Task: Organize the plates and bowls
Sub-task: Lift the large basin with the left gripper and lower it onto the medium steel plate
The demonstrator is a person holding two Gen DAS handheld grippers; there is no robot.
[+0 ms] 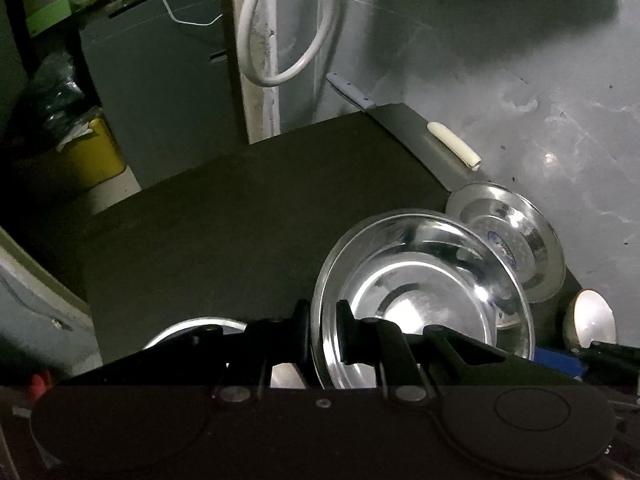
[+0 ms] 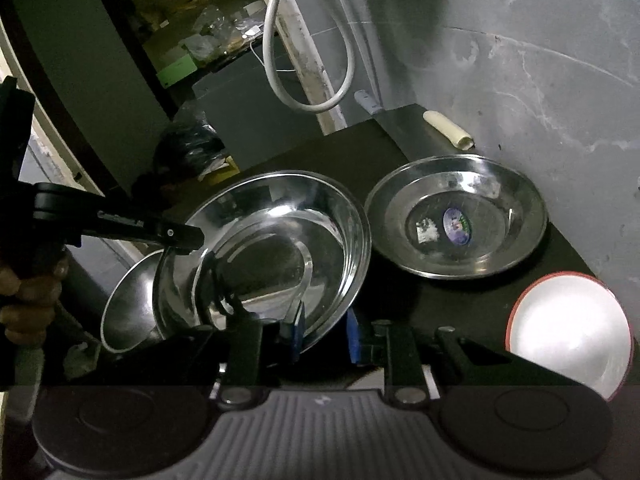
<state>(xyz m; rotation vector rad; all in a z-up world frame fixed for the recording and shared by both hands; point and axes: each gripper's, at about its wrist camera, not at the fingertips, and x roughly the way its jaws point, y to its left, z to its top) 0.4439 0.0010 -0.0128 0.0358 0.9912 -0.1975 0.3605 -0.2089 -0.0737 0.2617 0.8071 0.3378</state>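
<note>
Two grippers, left gripper (image 1: 323,334) and right gripper (image 2: 325,334), are both clamped on opposite rims of the big steel plate (image 2: 264,252), held tilted above the dark table (image 1: 240,220), so next I'd guess stacking it onto the stickered plate (image 2: 456,216).

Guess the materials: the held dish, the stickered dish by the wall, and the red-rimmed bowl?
Held dish: looks like polished stainless steel, with mirror reflections and bright glints. Stickered dish: the same metal look but duller, its base scuffed around the label. Red-rimmed bowl: white glossy inside, possibly melamine or ceramic; glare washes it out, so I cannot settle which.
</note>
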